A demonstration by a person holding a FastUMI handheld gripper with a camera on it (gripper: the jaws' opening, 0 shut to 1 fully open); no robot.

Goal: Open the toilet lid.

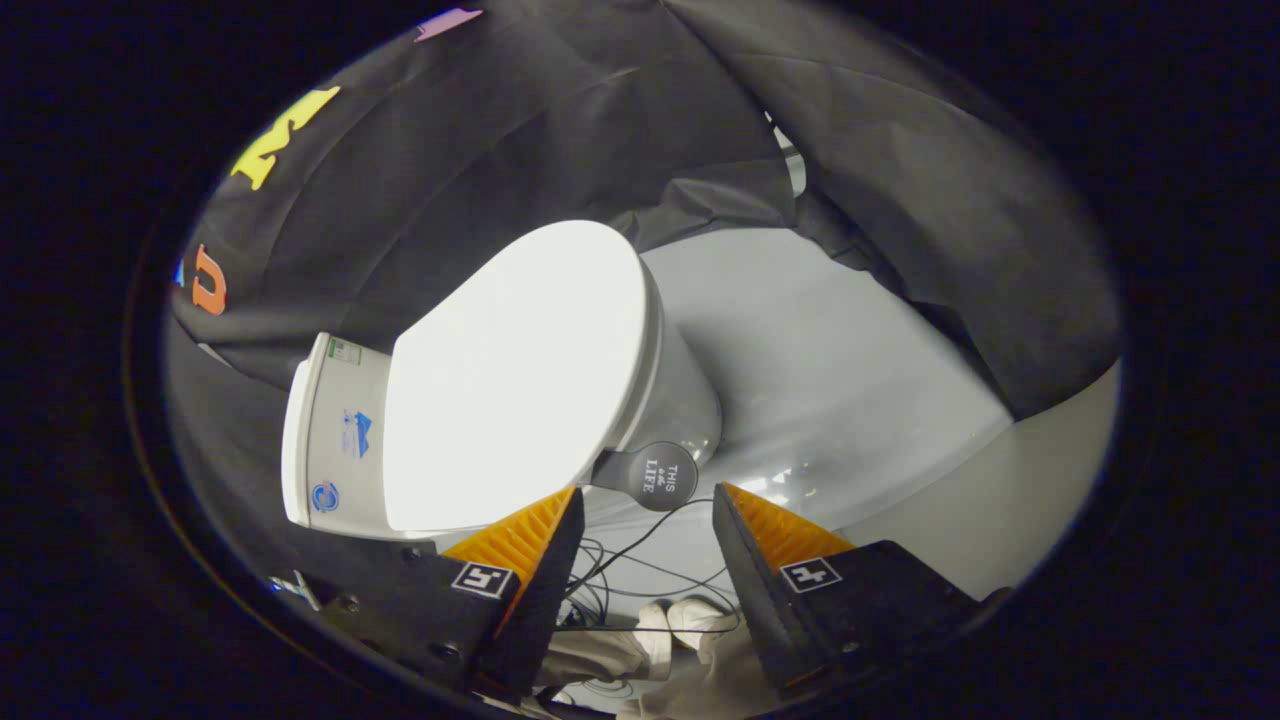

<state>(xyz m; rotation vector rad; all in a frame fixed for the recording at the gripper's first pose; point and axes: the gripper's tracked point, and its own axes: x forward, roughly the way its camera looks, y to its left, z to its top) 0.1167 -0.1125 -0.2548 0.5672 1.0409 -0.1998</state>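
A white toilet (640, 400) stands on a pale grey floor (850, 340), seen tilted by the fisheye lens. Its toilet lid (515, 375) is closed flat over the bowl, a wide, brightly lit oval just beyond the gripper's left finger. A small dark round lift tab (655, 475) with white lettering sticks out from the lid's side edge, just ahead of the gap between the two fingers and not touching either one. Behind the lid sits the white tank (330, 440), with small blue stickers on its face.

The gripper (645, 505) hangs above the floor with its two fingers spread wide apart and nothing between them. The left fingertip lies near the lid's edge, though contact cannot be judged; the right finger is out over bare floor.

Thin black cables (640, 560) loop across the floor in the gap below the fingers. Lower still, a person's light-coloured shoes (680, 620) and trouser legs show between the finger bases.

Black cloth (560, 130) drapes the booth wall behind and around the toilet, and a paler strip of floor runs beyond the right finger.
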